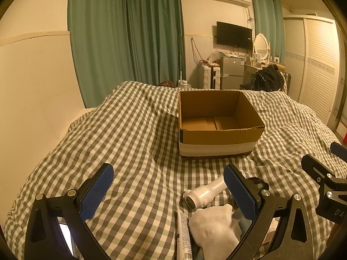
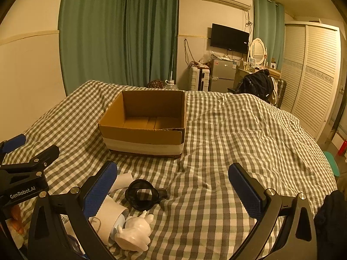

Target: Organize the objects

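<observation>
A bed (image 1: 134, 143) in gingham check fills a room with green curtains (image 1: 128, 32). Beyond both pairs of fingers, spread apart and empty, sits an open cardboard box (image 1: 216, 125), nothing inside. A white gadget (image 1: 206, 192), tube (image 1: 184, 234) and figurine (image 2: 135, 231) lie near the left gripper (image 1: 168, 191) and right gripper (image 2: 173, 188)

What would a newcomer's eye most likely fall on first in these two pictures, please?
Probably the open, empty cardboard box in the middle of the checked bedspread. Next, the cluster of small things nearer the cameras: a white handheld device, a black ring-shaped item and a white figurine. Both tools frame the views, the left tool and right tool open and holding nothing.
</observation>
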Demonstrator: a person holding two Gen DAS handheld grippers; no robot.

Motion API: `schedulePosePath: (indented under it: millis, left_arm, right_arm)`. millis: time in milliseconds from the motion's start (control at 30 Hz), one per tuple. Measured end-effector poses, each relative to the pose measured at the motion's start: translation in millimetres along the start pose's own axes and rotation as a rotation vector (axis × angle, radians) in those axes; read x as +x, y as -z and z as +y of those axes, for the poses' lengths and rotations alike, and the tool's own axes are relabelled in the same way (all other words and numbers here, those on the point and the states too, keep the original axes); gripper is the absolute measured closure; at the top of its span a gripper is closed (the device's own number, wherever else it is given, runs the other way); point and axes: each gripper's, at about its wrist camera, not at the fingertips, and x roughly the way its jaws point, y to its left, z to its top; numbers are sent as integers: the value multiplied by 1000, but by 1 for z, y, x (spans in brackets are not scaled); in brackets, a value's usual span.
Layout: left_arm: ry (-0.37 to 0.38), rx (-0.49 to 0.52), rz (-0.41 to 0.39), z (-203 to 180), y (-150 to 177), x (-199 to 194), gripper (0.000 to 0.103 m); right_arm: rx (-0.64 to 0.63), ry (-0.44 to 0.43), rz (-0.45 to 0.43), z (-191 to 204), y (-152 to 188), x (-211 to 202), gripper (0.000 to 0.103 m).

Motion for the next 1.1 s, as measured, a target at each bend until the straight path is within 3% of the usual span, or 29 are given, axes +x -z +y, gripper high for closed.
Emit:
schedulePosePath:
  millis: [200,600,1100]
  left_arm:
    - [-19,4,1,0,2,3,0]
    - [17,-14,45,0,5,9,0]
    - [-2,-3,11,10,7,-21,0]
  right_arm:
    - [-6,-4,7,4,1,1,0]
    - [-16,6,12,5,4,3,0]
    - [-29,-1,-37,11,-5,-30,0]
